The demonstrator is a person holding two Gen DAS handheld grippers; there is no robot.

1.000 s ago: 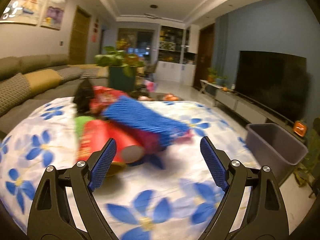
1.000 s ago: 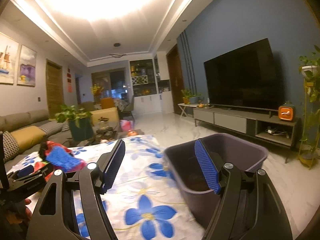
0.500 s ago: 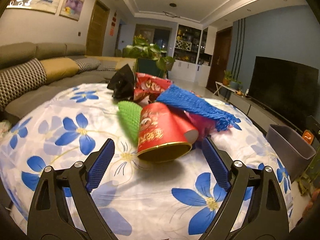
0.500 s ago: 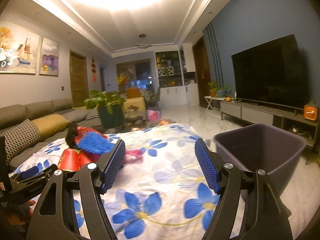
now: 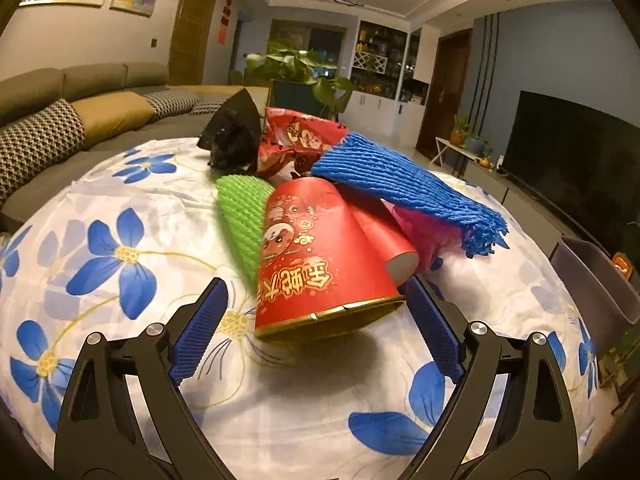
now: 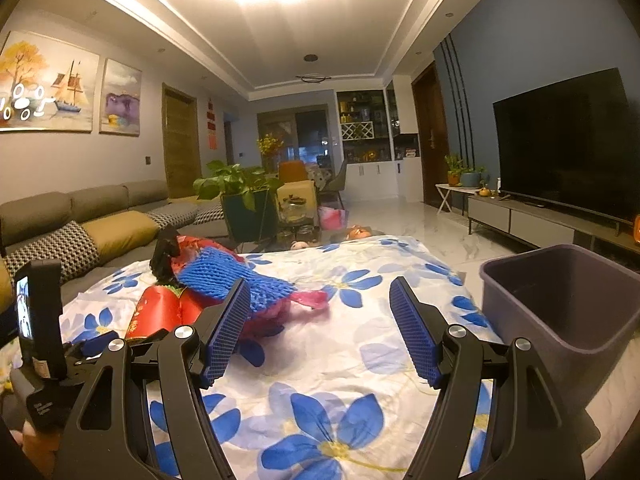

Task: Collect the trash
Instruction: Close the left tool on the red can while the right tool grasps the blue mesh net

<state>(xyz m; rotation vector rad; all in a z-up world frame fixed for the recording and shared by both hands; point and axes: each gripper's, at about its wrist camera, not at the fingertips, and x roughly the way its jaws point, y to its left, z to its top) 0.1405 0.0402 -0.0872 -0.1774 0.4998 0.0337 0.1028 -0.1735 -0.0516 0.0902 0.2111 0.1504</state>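
Observation:
A heap of trash lies on the flowered cloth (image 5: 120, 208). Nearest is a red paper cup (image 5: 320, 256) on its side, its gold rim toward me. Around it are a green foam net (image 5: 240, 208), a blue foam net (image 5: 404, 184), a pink wrapper (image 5: 424, 228), a red snack bag (image 5: 296, 140) and a black bag (image 5: 234, 136). My left gripper (image 5: 318, 320) is open, its pads either side of the cup's rim, not touching. My right gripper (image 6: 320, 320) is open and empty over the cloth, with the blue net (image 6: 228, 276) and cup (image 6: 156, 312) to its left.
A grey plastic bin (image 6: 560, 296) stands off the cloth's right edge, also seen as the bin (image 5: 596, 280) in the left wrist view. A sofa (image 5: 60, 120) runs along the left, a potted plant (image 6: 240, 196) stands behind, and a TV (image 6: 568, 140) on a low cabinet fills the right wall.
My left gripper has come closer and lower to the heap, so the red cup now sits between its pads. My right gripper has swung left from the bin toward the heap.

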